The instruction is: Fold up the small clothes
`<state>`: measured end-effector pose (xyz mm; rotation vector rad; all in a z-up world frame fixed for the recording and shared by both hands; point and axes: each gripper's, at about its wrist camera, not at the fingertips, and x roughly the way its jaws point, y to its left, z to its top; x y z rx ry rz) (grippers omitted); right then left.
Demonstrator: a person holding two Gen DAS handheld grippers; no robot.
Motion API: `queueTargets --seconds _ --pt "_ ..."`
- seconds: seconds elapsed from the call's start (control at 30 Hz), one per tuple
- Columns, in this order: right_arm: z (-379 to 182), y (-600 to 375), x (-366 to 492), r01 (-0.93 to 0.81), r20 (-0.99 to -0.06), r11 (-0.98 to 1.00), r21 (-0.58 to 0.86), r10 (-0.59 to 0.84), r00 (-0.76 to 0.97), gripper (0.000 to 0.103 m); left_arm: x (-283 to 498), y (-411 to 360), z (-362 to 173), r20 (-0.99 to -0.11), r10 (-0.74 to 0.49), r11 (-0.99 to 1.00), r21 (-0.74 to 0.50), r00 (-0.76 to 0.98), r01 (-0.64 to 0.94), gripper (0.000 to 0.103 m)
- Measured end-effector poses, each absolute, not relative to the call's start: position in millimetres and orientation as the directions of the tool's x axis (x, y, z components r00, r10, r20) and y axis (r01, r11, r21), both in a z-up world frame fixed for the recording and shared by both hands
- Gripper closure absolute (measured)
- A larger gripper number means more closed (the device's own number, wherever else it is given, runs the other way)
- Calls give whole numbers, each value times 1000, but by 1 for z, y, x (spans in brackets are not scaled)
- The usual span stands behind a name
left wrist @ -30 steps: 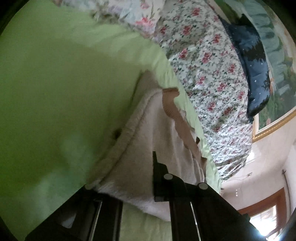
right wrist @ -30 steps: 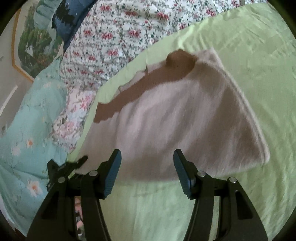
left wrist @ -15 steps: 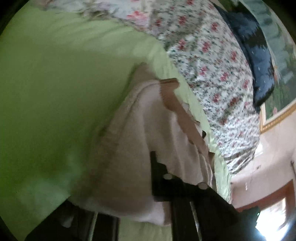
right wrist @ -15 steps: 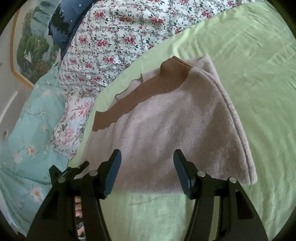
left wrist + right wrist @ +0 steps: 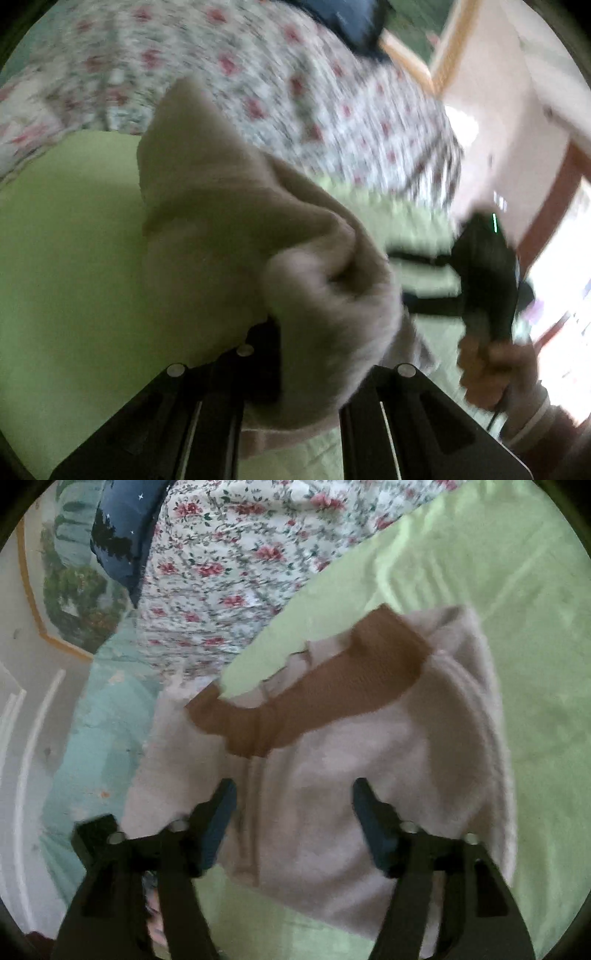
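While the green sheet (image 5: 535, 664) spreads beneath, a pale fleece garment (image 5: 369, 768) lies bunched on it.
Its brown collar (image 5: 314, 701) faces the floral quilt (image 5: 240, 554); the right gripper (image 5: 291, 797) hovers spread above, and the left gripper (image 5: 310, 350), blurred, seemingly clamps the fleece.

From my feed the small garment (image 5: 369, 775) looks like soft, fuzzy pale-pink fleece with a matt nap, and its brown band (image 5: 317, 698) reads as finer ribbed knit cloth. Under it I see the bed sheet (image 5: 517, 590) as smooth light-green woven cloth with slight creases, while the quilt (image 5: 236, 554) is printed floral cotton-like cloth, also matt. My right hand-held gripper (image 5: 291, 805) is matt black plastic with dull blue-grey rubbery pads (image 5: 373, 819), and the left hand-held gripper (image 5: 306, 354) is the same matt black plastic with small shiny metal screw heads.
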<state>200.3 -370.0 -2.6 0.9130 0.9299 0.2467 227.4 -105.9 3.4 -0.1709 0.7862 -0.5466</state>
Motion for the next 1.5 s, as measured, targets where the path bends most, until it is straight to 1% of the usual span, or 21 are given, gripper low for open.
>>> queueTargets --seconds 0.07,0.13,0.33,0.37,0.43,0.47,0.5,0.57,0.67,0.73,0.8,0.9,1.0,1.1,1.23,1.4,1.43,1.47,1.5 --pt "-10 -366 214 179 -570 591 787 584 578 20 227 -121 -9 -658 -519 850 -328 545 413 95" --pt "-20 -359 229 162 -547 560 813 637 543 20 226 -130 -22 -681 -512 851 -318 523 418 95" --pt "-36 -330 279 118 -550 574 810 673 495 20 223 -130 -25 -680 -507 856 -321 530 406 95" --pt "-35 -324 290 104 -554 589 801 665 501 24 221 -130 -24 -682 -502 858 -315 531 406 95" --pt "-33 -319 304 108 -584 623 775 641 498 45 219 -134 -21 -690 -484 866 -287 539 410 95" --pt "-31 -319 312 120 -617 653 748 617 489 74 217 -133 -18 -690 -476 869 -273 546 412 95" --pt "-26 -319 314 115 -619 658 744 613 491 85 220 -138 -11 -685 -473 869 -261 554 420 95" --pt "-5 -323 313 74 -603 671 738 605 520 85 219 -141 2 -665 -489 861 -262 564 436 95" --pt "40 -335 298 -8 -590 730 684 559 582 86 218 -160 23 -622 -552 822 -295 555 487 95" --pt "57 -352 280 -22 -606 773 634 515 607 86 219 -183 24 -612 -591 792 -317 525 522 94" --pt "51 -373 267 16 -640 794 608 478 601 86 221 -208 13 -618 -610 773 -329 496 542 94" --pt "21 -395 256 100 -724 826 554 419 548 86 229 -235 -16 -673 -595 777 -341 439 529 94" --pt "-5 -402 250 135 -778 853 505 381 500 86 232 -250 -38 -711 -576 783 -337 404 523 94" --pt "-13 -403 248 137 -796 872 470 352 493 86 230 -252 -45 -715 -573 784 -337 400 521 94" --pt "-6 -401 245 130 -813 902 411 298 501 86 227 -253 -45 -712 -578 779 -334 399 531 94" --pt "1 -406 237 172 -816 899 403 268 512 86 219 -255 -37 -690 -604 760 -349 398 548 94" --pt "1 -407 236 179 -819 898 401 264 510 86 216 -256 -36 -688 -609 755 -348 396 556 92" --pt "-1 -410 234 201 -825 898 392 247 509 85 216 -258 -36 -688 -613 748 -348 389 565 86" --pt "-4 -414 233 227 -832 897 380 224 507 82 215 -260 -39 -696 -617 738 -351 367 576 82"
